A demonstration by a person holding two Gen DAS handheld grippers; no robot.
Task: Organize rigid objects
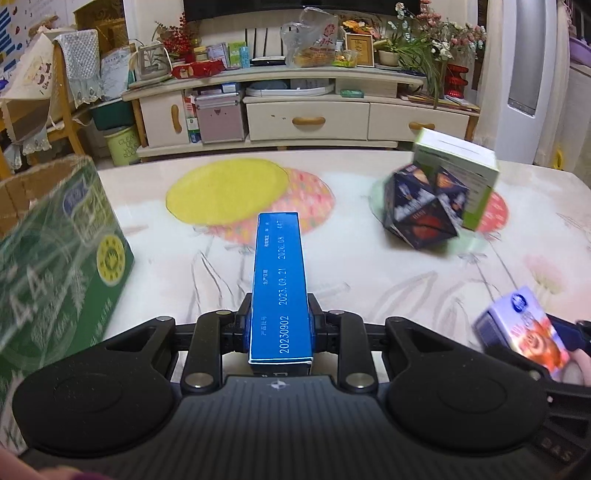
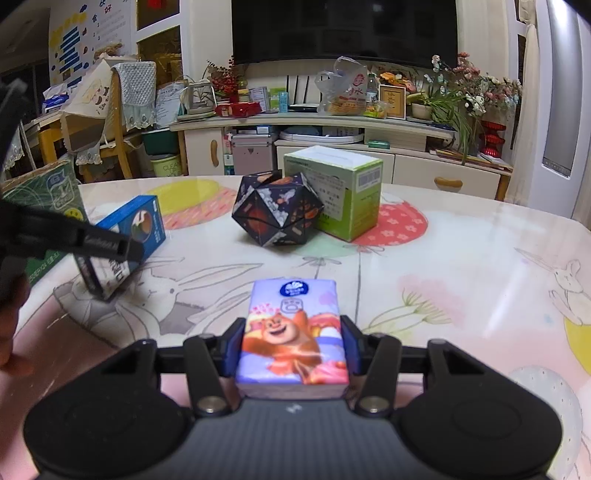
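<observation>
Left tool (image 1: 279,325) grips blue carton (image 1: 279,284); right tool (image 2: 293,347) grips tissue pack (image 2: 291,332). Risk: the long carton probably pivots, slips onto tabletop (image 2: 443,266).

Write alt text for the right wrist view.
The right gripper clamps a tissue pack printed with a cartoon bear above a rabbit-patterned tablecloth. Beyond stand a dark folded-paper polyhedron and a green box; at left the left gripper holds a blue carton.

I see a cream TV cabinet (image 2: 317,147) under a dark television (image 2: 343,29), a wooden chair (image 2: 110,140) left, tall white unit (image 2: 561,92) right
</observation>
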